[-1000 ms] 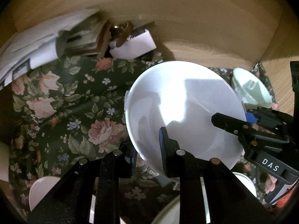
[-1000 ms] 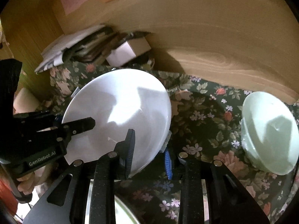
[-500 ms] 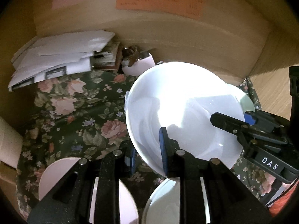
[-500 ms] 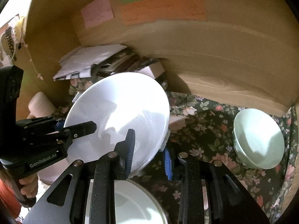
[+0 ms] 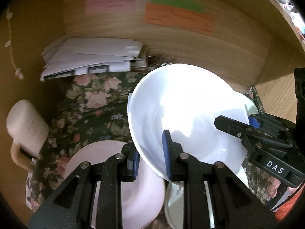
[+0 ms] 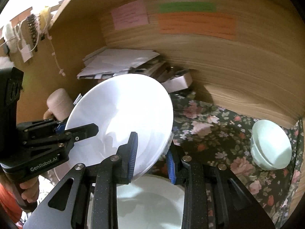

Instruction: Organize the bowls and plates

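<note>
A large white plate is held tilted in the air above the floral tablecloth; it also shows in the right wrist view. My left gripper is shut on its near rim, and my right gripper is shut on the opposite rim. Each gripper shows in the other's view, the right and the left. Below lie a pink plate and a white plate. A pale green bowl sits at the right.
A pink mug stands at the left. A stack of papers and a small box lie against the wooden back wall, which carries coloured notes. A wooden side wall rises at the right.
Both grippers have lifted the white plate higher and back from the table. The pink plate, white plate and mug have come into view below; the green bowl looks farther away.
</note>
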Demonstrator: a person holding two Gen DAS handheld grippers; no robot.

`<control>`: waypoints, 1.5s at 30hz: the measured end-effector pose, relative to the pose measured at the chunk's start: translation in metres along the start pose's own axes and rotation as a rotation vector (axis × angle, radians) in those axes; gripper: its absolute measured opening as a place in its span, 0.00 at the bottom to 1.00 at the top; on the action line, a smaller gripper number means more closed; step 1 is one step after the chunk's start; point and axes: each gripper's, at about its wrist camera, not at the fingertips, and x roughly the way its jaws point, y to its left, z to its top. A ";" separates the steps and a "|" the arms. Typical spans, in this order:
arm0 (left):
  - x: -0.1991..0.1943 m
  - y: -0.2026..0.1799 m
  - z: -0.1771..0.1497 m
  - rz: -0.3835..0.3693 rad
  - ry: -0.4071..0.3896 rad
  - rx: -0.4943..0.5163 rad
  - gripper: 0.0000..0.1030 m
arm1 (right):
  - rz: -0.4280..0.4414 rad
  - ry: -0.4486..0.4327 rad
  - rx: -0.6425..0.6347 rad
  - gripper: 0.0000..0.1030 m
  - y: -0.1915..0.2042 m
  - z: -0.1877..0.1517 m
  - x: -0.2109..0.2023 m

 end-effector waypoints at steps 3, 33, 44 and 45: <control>-0.009 0.009 -0.005 0.012 -0.005 -0.011 0.21 | 0.015 -0.001 -0.013 0.25 0.012 -0.001 0.001; -0.022 0.079 -0.062 0.089 0.081 -0.128 0.21 | 0.139 0.137 -0.055 0.25 0.078 -0.032 0.058; -0.012 0.088 -0.074 0.105 0.102 -0.124 0.21 | 0.146 0.191 -0.085 0.25 0.081 -0.041 0.070; -0.011 0.089 -0.075 0.109 0.103 -0.125 0.21 | 0.144 0.191 -0.090 0.26 0.081 -0.041 0.069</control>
